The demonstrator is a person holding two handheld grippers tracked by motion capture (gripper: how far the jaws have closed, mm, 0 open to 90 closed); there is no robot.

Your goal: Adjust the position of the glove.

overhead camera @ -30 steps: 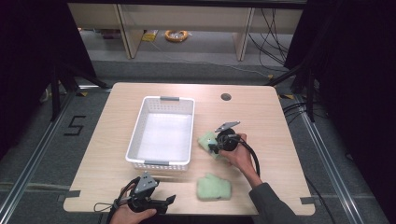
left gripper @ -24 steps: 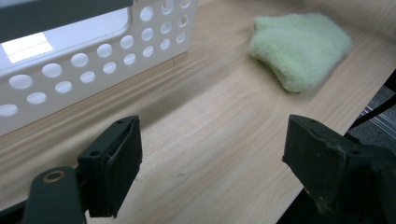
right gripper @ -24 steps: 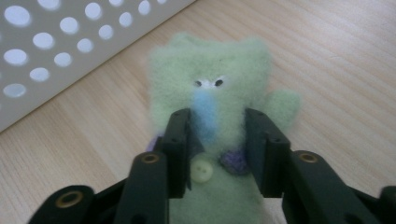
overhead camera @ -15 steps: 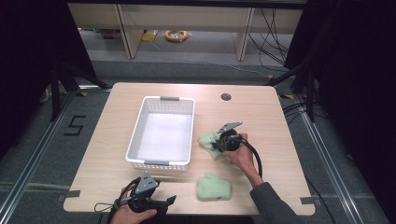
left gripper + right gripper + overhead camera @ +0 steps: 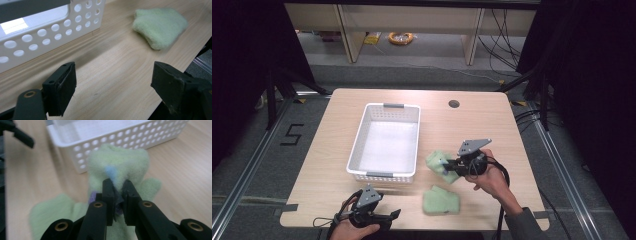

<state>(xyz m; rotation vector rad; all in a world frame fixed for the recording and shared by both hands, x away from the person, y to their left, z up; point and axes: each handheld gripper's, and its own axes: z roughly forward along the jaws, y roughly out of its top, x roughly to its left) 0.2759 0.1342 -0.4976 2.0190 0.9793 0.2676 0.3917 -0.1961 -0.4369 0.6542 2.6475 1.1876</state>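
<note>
Right gripper (image 5: 117,191) pinches a thin fold of green cloth (image 5: 117,162), basket (image 5: 130,137) just beyond. Fold may slip on lifting. Left gripper (image 5: 112,87) spread, second cloth (image 5: 160,25) ahead.

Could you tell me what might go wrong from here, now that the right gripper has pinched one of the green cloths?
1. The right gripper is shut on only a small fold of the green cloth, so it could slip free if lifted.
2. The white basket stands close beside it; the hanging cloth might catch on its rim.
3. The second green cloth lies near the table's front edge and could be knocked off.
</note>
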